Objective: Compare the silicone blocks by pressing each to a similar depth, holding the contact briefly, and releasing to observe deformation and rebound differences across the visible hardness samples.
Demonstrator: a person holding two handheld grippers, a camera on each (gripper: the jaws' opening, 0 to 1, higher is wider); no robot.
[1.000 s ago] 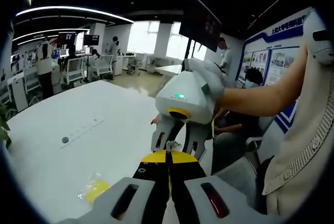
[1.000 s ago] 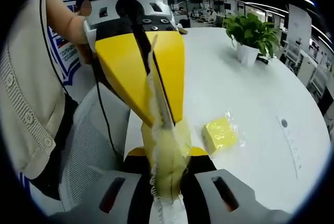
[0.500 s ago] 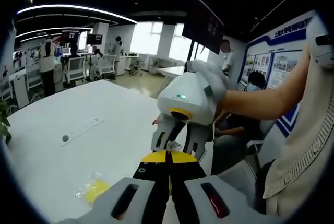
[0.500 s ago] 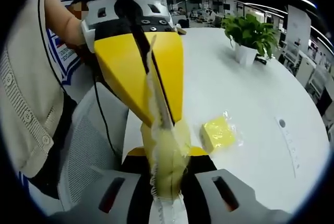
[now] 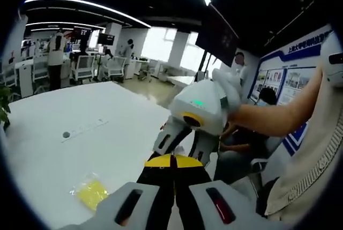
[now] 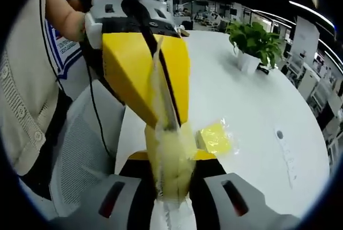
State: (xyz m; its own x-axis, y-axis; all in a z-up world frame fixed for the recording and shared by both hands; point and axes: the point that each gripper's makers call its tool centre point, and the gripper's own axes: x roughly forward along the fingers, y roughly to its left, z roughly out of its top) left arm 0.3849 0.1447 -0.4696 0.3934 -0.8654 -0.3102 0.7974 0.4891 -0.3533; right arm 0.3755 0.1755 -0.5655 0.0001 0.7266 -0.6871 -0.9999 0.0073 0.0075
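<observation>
Found the right gripper (image 6: 170, 156) closed down narrow on a pale bagged block (image 6: 169, 140), gripped low between its fingers. Saw the left gripper (image 6: 169, 125) coming in from straight ahead, its yellow fingers pinched nearly shut on the far end of the same bag, along the thin crinkly seam. So, held from both ends and up in the air, well clear of the surface (image 6: 236, 90).

Spotted a second block (image 6: 214, 138), brighter yellow and also bagged, lying flat on the surface just past the right fingers and off to one side. Noticed a potted plant (image 6: 253, 37) much further out beyond that.

Handling guess: looked soft and light, squashed in a bit where the right fingers bit down. Figured the plastic bag for slippery, so better to grab across the thick body of the block than by the film, which would just slide or stretch. Couldn't really tell whether the left fingers had any silicone or only bag edge, too thin and blurry there.

No actual press test done on the surface by the look of it. Would set it down flat beside the other one before comparing.
</observation>
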